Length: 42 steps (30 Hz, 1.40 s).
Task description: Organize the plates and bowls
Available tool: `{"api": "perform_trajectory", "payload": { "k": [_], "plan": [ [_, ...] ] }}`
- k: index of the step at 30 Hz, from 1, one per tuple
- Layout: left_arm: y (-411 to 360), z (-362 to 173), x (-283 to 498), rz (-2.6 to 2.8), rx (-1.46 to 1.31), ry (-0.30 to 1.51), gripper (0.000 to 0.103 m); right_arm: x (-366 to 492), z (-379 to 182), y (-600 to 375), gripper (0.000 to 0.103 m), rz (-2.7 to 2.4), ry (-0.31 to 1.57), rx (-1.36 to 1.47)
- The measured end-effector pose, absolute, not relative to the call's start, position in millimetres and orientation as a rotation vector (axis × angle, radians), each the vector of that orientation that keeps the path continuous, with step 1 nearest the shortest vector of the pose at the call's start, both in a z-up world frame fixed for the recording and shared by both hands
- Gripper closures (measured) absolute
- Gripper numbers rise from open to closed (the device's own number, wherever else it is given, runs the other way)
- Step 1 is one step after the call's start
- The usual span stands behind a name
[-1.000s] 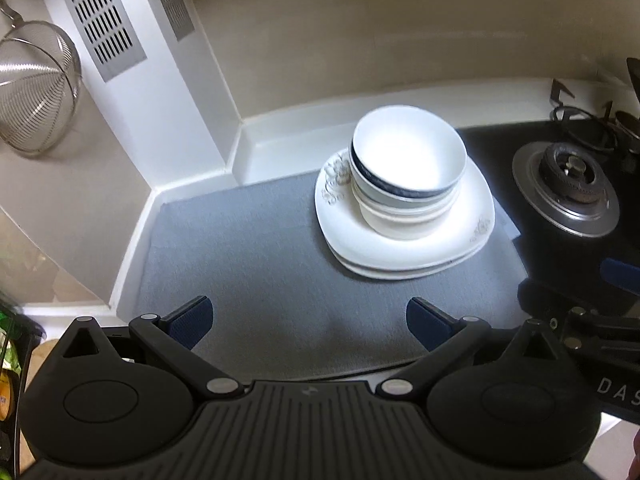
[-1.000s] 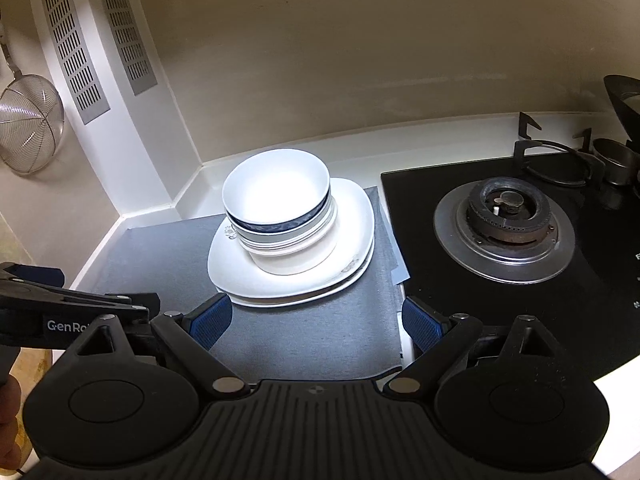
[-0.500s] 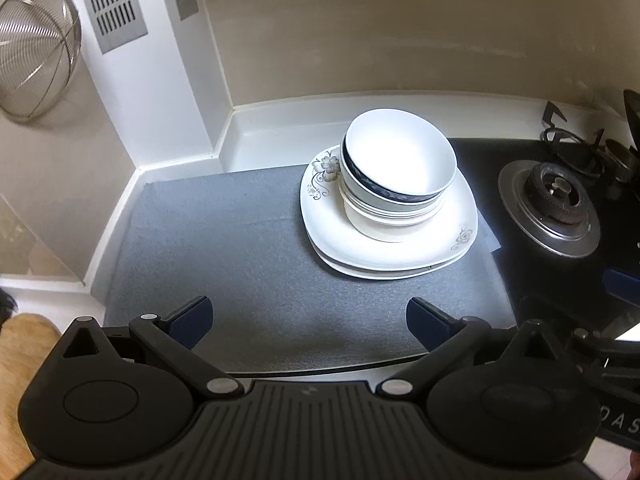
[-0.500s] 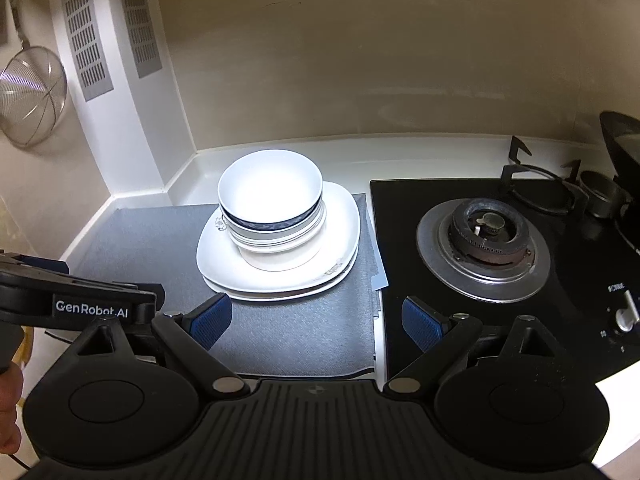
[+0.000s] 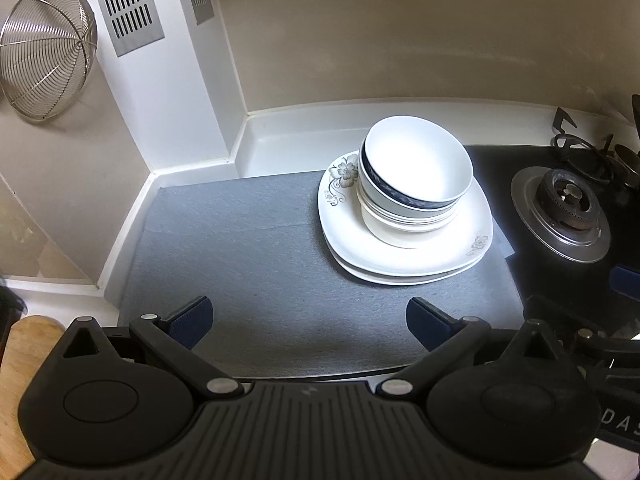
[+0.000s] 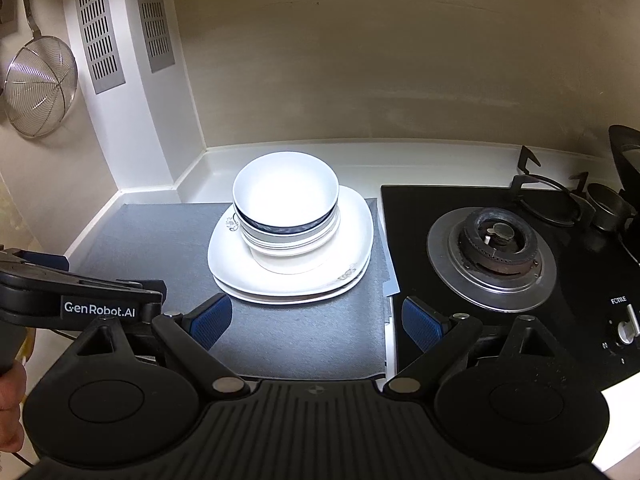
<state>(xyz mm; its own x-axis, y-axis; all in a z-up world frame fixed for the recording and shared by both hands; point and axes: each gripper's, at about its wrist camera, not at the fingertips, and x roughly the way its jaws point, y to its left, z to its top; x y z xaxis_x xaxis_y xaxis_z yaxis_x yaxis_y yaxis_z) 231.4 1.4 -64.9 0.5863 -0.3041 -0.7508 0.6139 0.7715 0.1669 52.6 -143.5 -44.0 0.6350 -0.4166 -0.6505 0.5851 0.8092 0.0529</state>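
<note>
Bowls [image 5: 416,184] on plates [image 5: 404,256], on mat [image 5: 248,248], left of burner [image 5: 560,212].

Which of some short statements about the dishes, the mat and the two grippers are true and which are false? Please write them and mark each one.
1. The stack of bowls stands on the square plates. True.
2. The plates lie on the black stove top. False: they lie on the grey mat, beside the stove.
3. The top bowl has a dark blue band outside. True.
4. The right gripper is shut on a bowl. False: its jaws are open and hold nothing.
5. The left gripper is open and touches no dish. True.
6. A wire strainer lies on the mat. False: it hangs on the wall.
</note>
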Motion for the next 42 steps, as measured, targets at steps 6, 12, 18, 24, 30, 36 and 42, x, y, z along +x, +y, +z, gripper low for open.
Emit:
{"api": "perform_trajectory", "payload": {
  "k": [6, 12, 18, 24, 30, 36, 42],
  "plan": [
    [1.7, -63.5, 229.9, -0.559, 0.445, 0.765, 0.0, 53.7, -43.8, -142.2, 0.01, -0.583, 0.665, 0.272],
    [1.9, -63.3, 229.7, -0.562, 0.45, 0.763, 0.0, 52.5, -44.3, -142.2, 0.01, -0.59, 0.664, 0.276],
    [2.5, -63.0, 226.8, -0.553, 0.459, 0.756, 0.0, 52.0, -45.3, -142.4, 0.01, -0.583, 0.662, 0.278],
    [4.6, -62.2, 226.7, -0.542, 0.459, 0.754, 0.0, 50.4, -45.4, -141.0, 0.01, -0.572, 0.658, 0.278],
    [3.1, -60.5, 223.9, -0.546, 0.46, 0.749, 0.0, 47.6, -43.7, -142.7, 0.01, -0.579, 0.648, 0.278],
    [0.7, -59.6, 223.1, -0.555, 0.462, 0.747, 0.0, 46.1, -43.2, -141.2, 0.01, -0.585, 0.645, 0.279],
    [-1.1, -59.7, 223.2, -0.562, 0.464, 0.745, 0.0, 45.2, -42.8, -141.0, 0.01, -0.596, 0.64, 0.28]
  ]
}}
